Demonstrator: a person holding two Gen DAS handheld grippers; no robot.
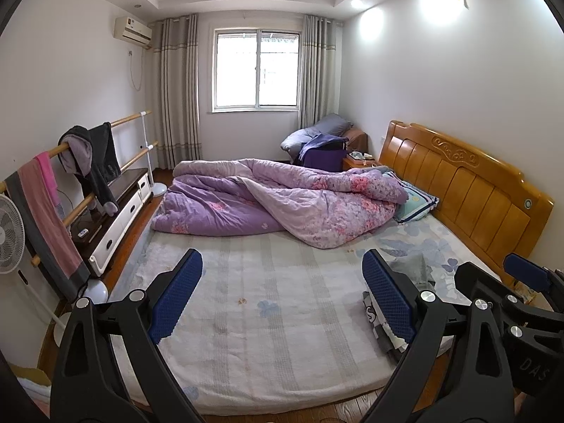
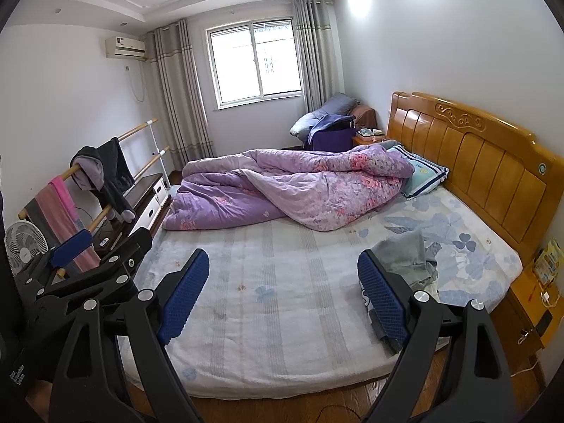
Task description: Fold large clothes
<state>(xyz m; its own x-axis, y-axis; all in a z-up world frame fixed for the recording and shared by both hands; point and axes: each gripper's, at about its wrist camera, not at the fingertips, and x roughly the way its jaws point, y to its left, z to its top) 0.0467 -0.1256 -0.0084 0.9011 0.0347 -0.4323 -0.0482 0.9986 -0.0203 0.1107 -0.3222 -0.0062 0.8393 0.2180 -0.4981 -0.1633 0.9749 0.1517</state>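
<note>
Grey clothes [image 2: 405, 261] on bed [image 2: 268, 317], beyond both grippers' parted, empty fingers [image 2: 382, 299].

Bright, evenly lit room, sharp focus.
Daylight blows out the white-framed window [image 1: 256, 69]; ceiling spotlights [image 1: 356, 2] glare on the wall; fisheye bends edges, corners black.
</note>
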